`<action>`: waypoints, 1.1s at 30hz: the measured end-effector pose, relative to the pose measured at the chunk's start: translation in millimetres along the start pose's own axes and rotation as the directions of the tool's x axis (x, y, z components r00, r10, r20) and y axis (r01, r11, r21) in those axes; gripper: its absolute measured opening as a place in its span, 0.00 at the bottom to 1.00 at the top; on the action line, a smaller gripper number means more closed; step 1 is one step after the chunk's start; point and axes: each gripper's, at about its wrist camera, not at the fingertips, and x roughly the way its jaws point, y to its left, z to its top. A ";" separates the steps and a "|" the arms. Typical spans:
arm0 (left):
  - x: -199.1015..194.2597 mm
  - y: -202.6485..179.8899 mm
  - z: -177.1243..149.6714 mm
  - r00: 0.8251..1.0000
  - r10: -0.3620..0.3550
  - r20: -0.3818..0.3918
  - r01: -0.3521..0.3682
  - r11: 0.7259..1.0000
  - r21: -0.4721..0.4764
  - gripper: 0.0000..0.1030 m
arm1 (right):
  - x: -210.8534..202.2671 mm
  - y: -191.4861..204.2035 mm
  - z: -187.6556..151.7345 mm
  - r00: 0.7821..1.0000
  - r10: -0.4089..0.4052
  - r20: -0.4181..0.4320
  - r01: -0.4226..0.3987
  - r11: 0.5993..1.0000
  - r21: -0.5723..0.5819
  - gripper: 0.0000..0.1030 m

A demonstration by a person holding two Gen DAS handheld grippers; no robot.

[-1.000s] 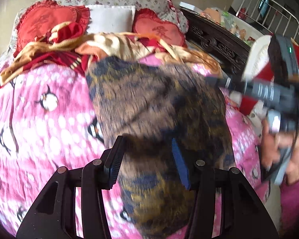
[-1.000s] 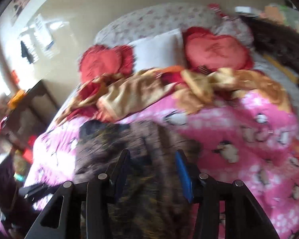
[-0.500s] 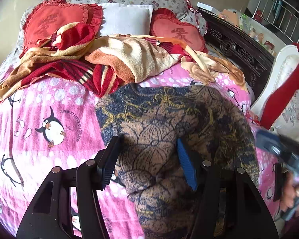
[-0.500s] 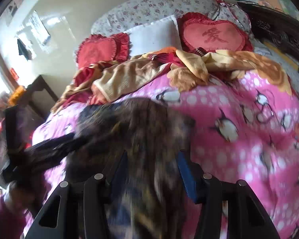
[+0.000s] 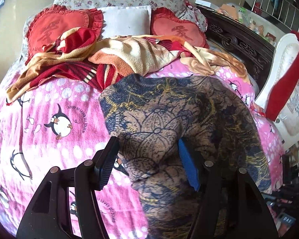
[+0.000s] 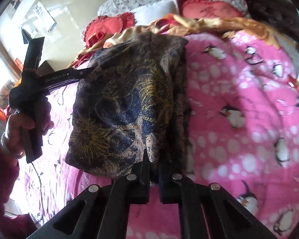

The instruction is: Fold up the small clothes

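Observation:
A dark blue and tan flower-patterned garment [image 5: 169, 115] lies on the pink penguin bedspread [image 5: 55, 123]. My left gripper [image 5: 147, 149] is open, its fingers astride a raised fold of the garment near its front edge. In the right wrist view the garment [image 6: 129, 99] hangs lifted and bunched. My right gripper [image 6: 152, 159] is shut on its lower edge. The left gripper's body [image 6: 49, 77], held in a hand, reaches to the garment's far left corner.
A heap of red and cream blankets [image 5: 119, 57] lies beyond the garment. Two red heart cushions [image 5: 55, 27] and a white pillow [image 5: 127, 20] stand at the headboard. A dark carved bed frame [image 5: 243, 41] and a white chair with red cloth [image 5: 285, 69] are to the right.
My right gripper has closed on the garment's edge and lifted it. The left gripper has come lower and closer over the garment and stays open.

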 end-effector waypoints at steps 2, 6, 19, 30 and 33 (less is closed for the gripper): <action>4.3 0.0 0.6 1.000 0.008 -0.014 -0.008 1.000 -0.007 0.60 | 12.0 -5.8 -4.6 0.998 -0.043 -0.037 0.043 0.999 -0.001 0.05; -1.8 0.2 -1.7 1.000 0.014 -0.009 -0.014 1.000 -0.008 0.60 | 10.1 -7.5 -0.3 0.998 -0.031 -0.049 0.032 0.999 0.022 0.05; -1.4 -14.1 -3.0 0.999 0.043 0.010 -0.044 0.999 0.025 0.60 | 20.2 36.8 103.8 0.977 -0.109 0.181 0.125 0.989 -0.079 0.43; 10.9 -12.1 3.0 0.998 0.060 0.015 -0.061 0.998 0.023 0.65 | 77.2 10.7 141.5 0.979 -0.140 0.149 0.142 0.990 0.001 0.46; 9.1 -10.7 1.9 0.998 0.057 0.017 -0.058 0.998 0.015 0.65 | 62.1 14.7 136.1 0.981 -0.145 0.132 0.145 0.989 0.005 0.46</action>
